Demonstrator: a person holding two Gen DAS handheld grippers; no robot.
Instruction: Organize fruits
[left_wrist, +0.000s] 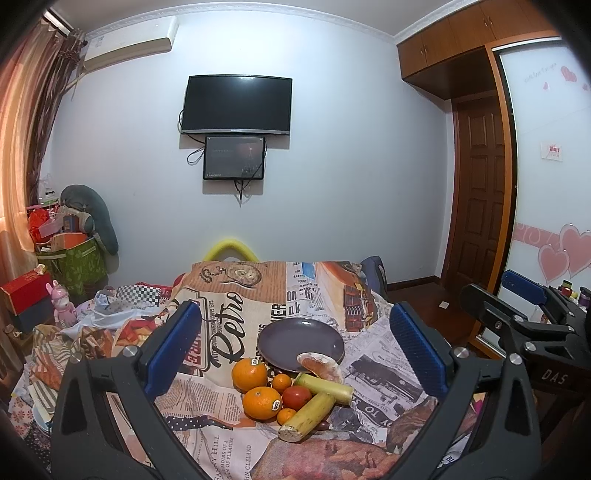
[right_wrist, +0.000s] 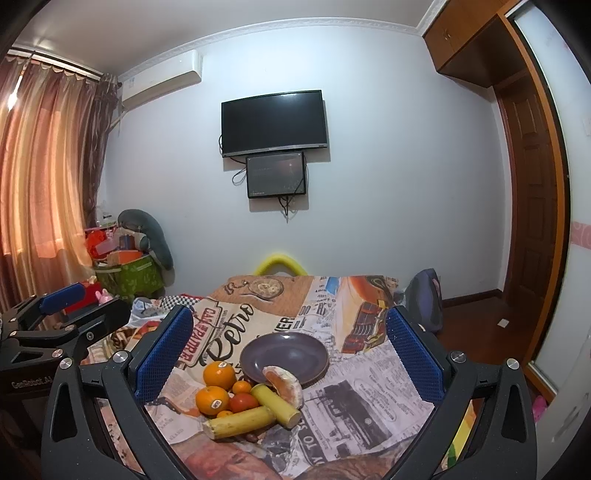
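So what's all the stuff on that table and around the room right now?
Plate: one, grey, mid-table, bare apart from the segment at its near rim.
Peeled citrus segment: one, pale orange, on the plate's near edge.
Large oranges: two, orange, stickered, near-left of the plate.
Small oranges: two, orange, among the pile.
Tomato: one, red, centre of the pile.
Cane-like stalks: two, yellow-green, crossing at the pile's right.
Tablecloth: one, newspaper print, covering the table.
Screens: two, black, on the far wall.
Air conditioner: one, white, upper left.
Left gripper: black with blue pads, jaws open.
Right gripper: same, jaws open.
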